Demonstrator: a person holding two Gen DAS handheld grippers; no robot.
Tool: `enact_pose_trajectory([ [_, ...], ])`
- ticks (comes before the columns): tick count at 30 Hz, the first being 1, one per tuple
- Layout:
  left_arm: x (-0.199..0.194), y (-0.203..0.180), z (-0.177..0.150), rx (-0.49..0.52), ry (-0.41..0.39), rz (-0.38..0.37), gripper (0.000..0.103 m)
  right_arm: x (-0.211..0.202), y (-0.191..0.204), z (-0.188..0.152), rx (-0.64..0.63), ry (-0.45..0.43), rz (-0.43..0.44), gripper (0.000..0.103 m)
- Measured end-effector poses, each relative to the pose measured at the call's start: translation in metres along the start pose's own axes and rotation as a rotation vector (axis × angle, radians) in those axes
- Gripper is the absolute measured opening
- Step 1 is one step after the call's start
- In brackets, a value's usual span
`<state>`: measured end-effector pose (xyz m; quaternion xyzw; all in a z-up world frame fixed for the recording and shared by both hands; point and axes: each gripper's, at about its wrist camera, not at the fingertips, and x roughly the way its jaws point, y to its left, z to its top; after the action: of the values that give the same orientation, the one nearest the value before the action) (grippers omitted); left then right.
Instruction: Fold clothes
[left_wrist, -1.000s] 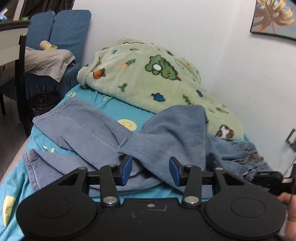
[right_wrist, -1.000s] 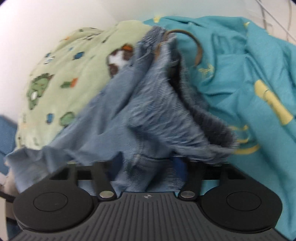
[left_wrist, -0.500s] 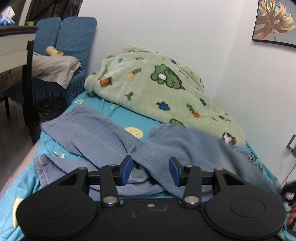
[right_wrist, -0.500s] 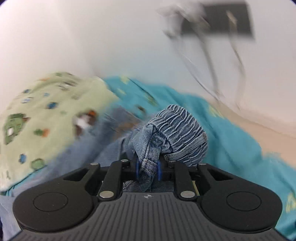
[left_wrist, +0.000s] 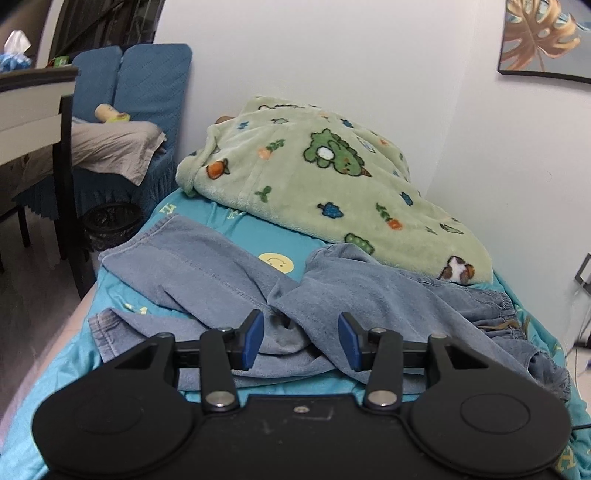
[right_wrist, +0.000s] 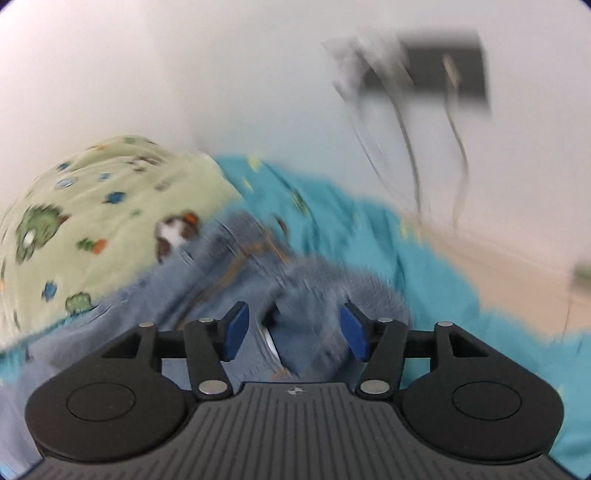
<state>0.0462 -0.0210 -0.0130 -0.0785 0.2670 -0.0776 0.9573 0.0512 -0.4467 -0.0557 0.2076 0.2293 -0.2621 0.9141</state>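
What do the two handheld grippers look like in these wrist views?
Left gripper: smooth black body, two round discs, silver pivot screws, black fingers with blue pads. Right gripper: the same black linkage and blue pads, but a ribbed grey centre plate with a small round emblem.

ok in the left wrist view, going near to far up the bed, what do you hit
left tool → jeans → smiley print on the teal sheet → green cartoon blanket → white wall
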Motion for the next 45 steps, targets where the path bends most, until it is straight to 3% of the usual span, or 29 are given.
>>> enact_pose_trajectory([
  [2, -0.002, 0.0, 0.002, 0.008, -0.01, -0.012, 0.042, -0.007, 0.018, 0.005, -0.1, -0.074, 0.072, 0.066],
  [4, 0.002, 0.0, 0.005, 0.009, -0.014, -0.007, 0.042, 0.002, 0.041, 0.005, -0.18, -0.073, 0.223, 0.068],
  [7, 0.014, 0.0, 0.02, 0.013, 0.004, -0.034, 0.042, 0.027, 0.085, -0.004, -0.283, 0.018, 0.441, 0.068],
  [10, 0.028, 0.003, 0.031, 0.015, -0.022, -0.001, 0.042, 0.047, 0.129, -0.02, -0.338, 0.127, 0.667, 0.068],
  [13, 0.049, 0.008, 0.031, 0.058, -0.027, 0.051, 0.042, 0.076, 0.172, -0.03, -0.405, 0.196, 0.749, 0.07],
  [16, 0.075, 0.015, 0.028, 0.114, -0.014, 0.102, 0.042, 0.107, 0.204, -0.036, -0.457, 0.228, 0.755, 0.075],
  [20, 0.097, 0.033, 0.026, 0.039, 0.036, 0.102, 0.042, 0.117, 0.228, -0.046, -0.516, 0.272, 0.827, 0.074],
  [22, 0.108, 0.043, 0.024, -0.001, 0.061, 0.101, 0.042, 0.115, 0.228, -0.047, -0.476, 0.296, 0.887, 0.058],
  [24, 0.119, 0.052, 0.023, -0.04, 0.086, 0.1, 0.041, 0.104, 0.229, -0.049, -0.474, 0.311, 0.916, 0.03],
  [27, 0.111, 0.063, 0.027, -0.11, 0.065, 0.068, 0.042, 0.068, 0.237, -0.058, -0.646, 0.25, 0.914, 0.011],
  [31, 0.086, 0.067, 0.033, -0.154, 0.009, 0.059, 0.042, 0.003, 0.232, -0.074, -0.869, 0.173, 0.936, 0.007],
  [36, 0.052, 0.069, 0.037, -0.169, -0.034, 0.02, 0.042, -0.059, 0.211, -0.117, -1.047, 0.215, 0.931, 0.005],
  [42, 0.035, 0.069, 0.034, -0.172, -0.018, -0.012, 0.042, -0.074, 0.195, -0.18, -1.114, 0.362, 0.79, 0.004],
  [45, 0.028, 0.073, 0.027, -0.186, 0.009, -0.01, 0.042, -0.069, 0.193, -0.189, -1.042, 0.414, 0.728, 0.005],
])
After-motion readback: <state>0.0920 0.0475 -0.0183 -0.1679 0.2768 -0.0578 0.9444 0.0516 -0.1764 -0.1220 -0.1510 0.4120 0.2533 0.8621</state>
